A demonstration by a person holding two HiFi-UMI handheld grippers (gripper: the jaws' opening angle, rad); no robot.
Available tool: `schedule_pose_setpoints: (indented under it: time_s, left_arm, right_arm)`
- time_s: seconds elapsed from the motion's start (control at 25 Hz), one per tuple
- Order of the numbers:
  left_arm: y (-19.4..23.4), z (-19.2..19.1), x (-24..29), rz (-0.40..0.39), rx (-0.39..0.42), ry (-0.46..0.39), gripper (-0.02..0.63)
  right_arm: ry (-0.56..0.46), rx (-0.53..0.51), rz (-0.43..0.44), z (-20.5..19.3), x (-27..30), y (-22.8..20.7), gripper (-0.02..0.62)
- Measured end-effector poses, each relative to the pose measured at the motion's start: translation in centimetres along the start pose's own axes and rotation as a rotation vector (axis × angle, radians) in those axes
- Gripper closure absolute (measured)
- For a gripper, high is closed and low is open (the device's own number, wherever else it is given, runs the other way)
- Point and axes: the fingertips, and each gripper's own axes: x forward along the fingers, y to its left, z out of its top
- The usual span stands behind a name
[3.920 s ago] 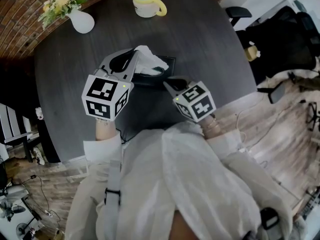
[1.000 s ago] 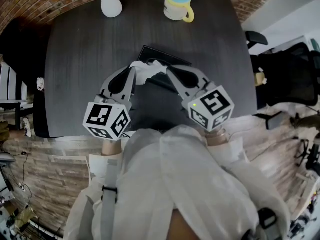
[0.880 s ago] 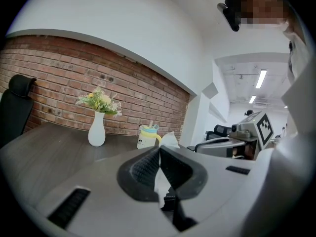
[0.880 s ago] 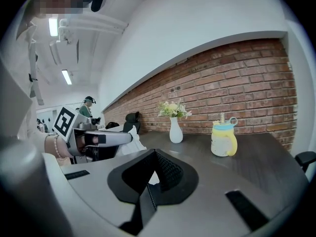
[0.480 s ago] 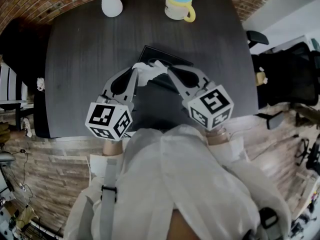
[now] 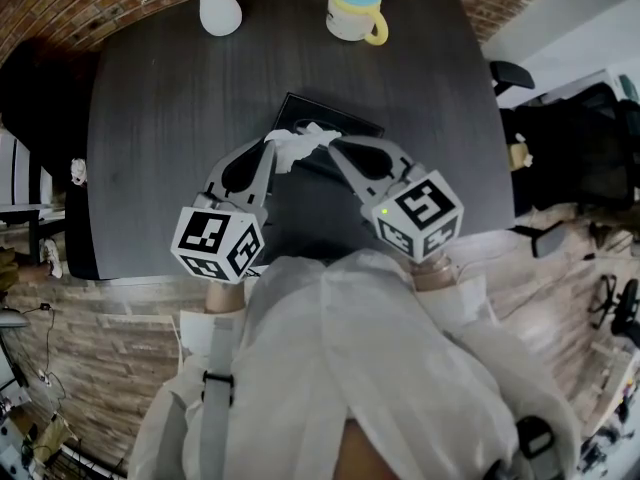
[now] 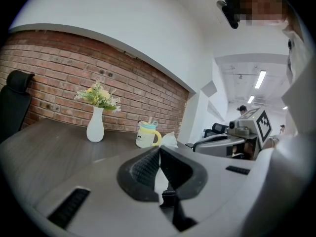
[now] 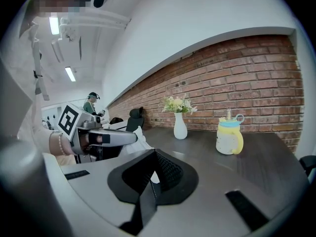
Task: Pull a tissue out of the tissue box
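1. Now shows the left claw [image 6: 268, 146] clamped fully shut on one end of the white tissue [image 6: 300, 142], with a sliver of white nipped right where the jaws meet.
2. Shows the right claw [image 6: 334, 149] likewise closed tight, pinching the opposite end of that same tissue.
3. Places the tissue crumpled between the two claw tips, over the near left part of the black tissue box [image 6: 345, 123]; cannot tell whether its lower edge is still inside the slot.
4. Puts the tissue box flat and slightly askew near the middle of the dark table [image 6: 160, 128].
5. Sets a white vase [image 6: 219, 14] of flowers and a yellow mug [image 6: 350, 13] with a blue lid at the table's far edge, well apart from the box, before a brick wall [image 7: 59, 73].
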Motion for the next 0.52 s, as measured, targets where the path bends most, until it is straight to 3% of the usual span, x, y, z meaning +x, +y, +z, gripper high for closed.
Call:
schedule_pose_setpoints:
  time_s: [0.52]
  left_arm:
    - [0.38,-0.45,-0.09,0.003,-0.017,0.002,0.601]
  right_arm:
    - [0.013,-0.017,0.039,-0.42,0.24,0.65,0.592]
